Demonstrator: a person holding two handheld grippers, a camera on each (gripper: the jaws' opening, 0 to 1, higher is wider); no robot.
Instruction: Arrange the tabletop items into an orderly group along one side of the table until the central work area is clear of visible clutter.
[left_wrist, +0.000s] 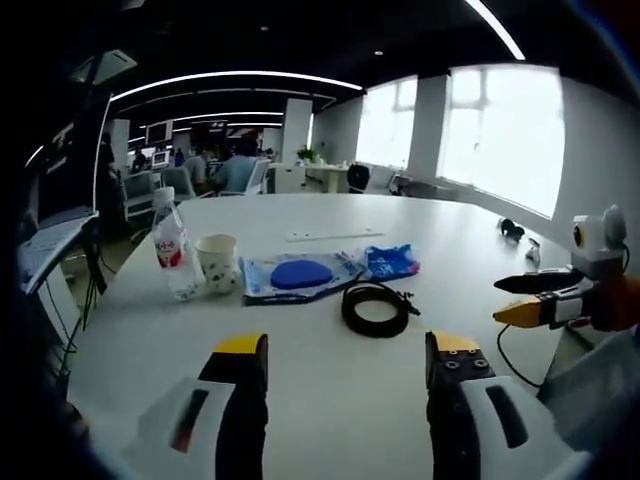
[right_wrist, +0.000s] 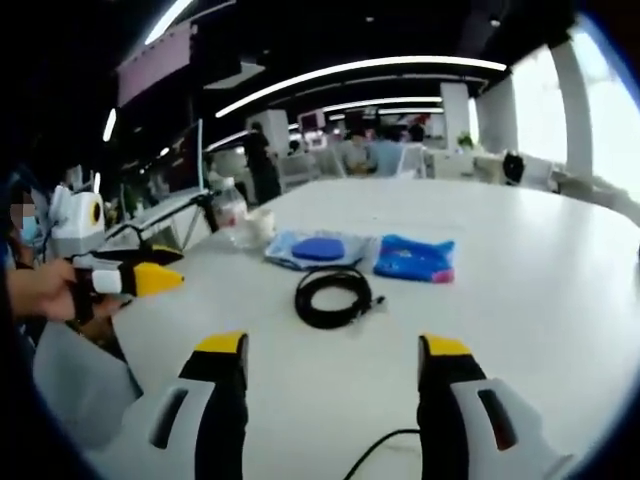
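A: Listing bench (left_wrist: 330, 400) stock: water bottle (left_wrist: 172, 250), paper cup (left_wrist: 218, 262), packet with blue disc (left_wrist: 298, 274), blue pouch (left_wrist: 392, 261), coiled black cable (left_wrist: 375, 308).

B: Gripper states?

A: Left gripper (left_wrist: 345, 355): fingers spread, empty. Right gripper (right_wrist: 330, 350): fingers spread, empty; seen from the left gripper view, its tips look nearly closed, so the own-view reading is preferred.

B: Cable position?

A: Mid-bench, ahead of both pairs of fingers, apart from each; nearer the packets than the bottle.

B: Handling advice?

A: Probably take the coil first. Straddle one side of the loop, pinch several turns together so it stays wound, then set it beside the bottle and cup.
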